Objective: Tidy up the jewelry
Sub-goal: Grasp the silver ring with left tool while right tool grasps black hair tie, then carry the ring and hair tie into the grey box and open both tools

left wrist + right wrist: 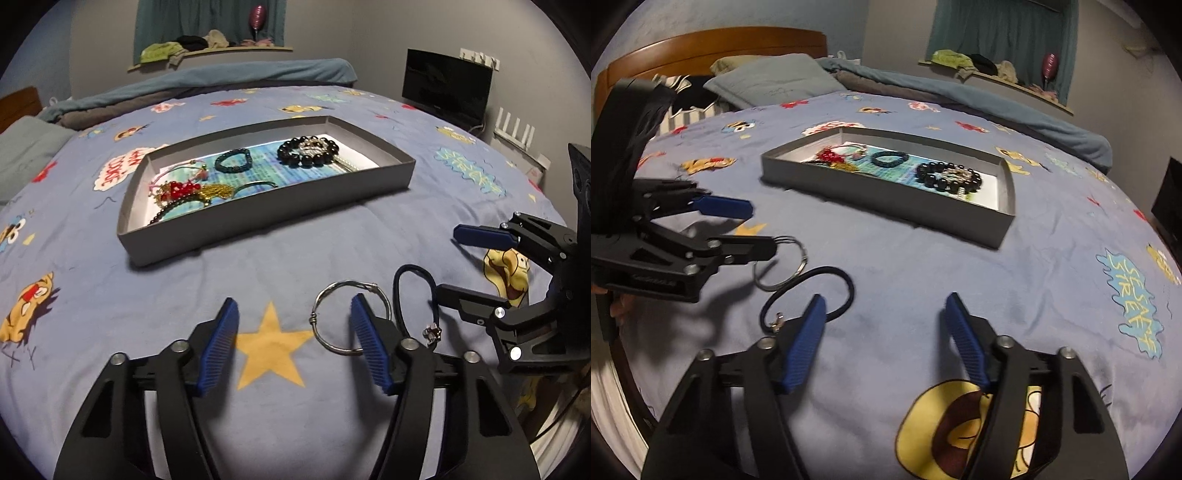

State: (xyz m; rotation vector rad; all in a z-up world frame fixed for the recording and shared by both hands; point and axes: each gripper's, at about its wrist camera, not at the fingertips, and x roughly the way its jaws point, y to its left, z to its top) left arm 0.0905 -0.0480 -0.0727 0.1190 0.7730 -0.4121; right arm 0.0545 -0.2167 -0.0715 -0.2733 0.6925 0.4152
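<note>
Item: silver wire bangle (351, 319), flat on the bedspread (295, 258) near the bed's front edge, just left of a black cord bracelet (413, 295) with a small charm. Destination: grey tray (277, 206), further back, already holding beaded bracelets.

Left gripper (293, 347): fingers apart, nothing held; its right finger (369, 347) overlaps the bangle.

Right gripper (882, 339): fingers apart, empty, beside the cord.

Handling note: I judge the bangle thin and slippery; I would press one finger inside the loop, pinch the wire squarely, then lift.
</note>
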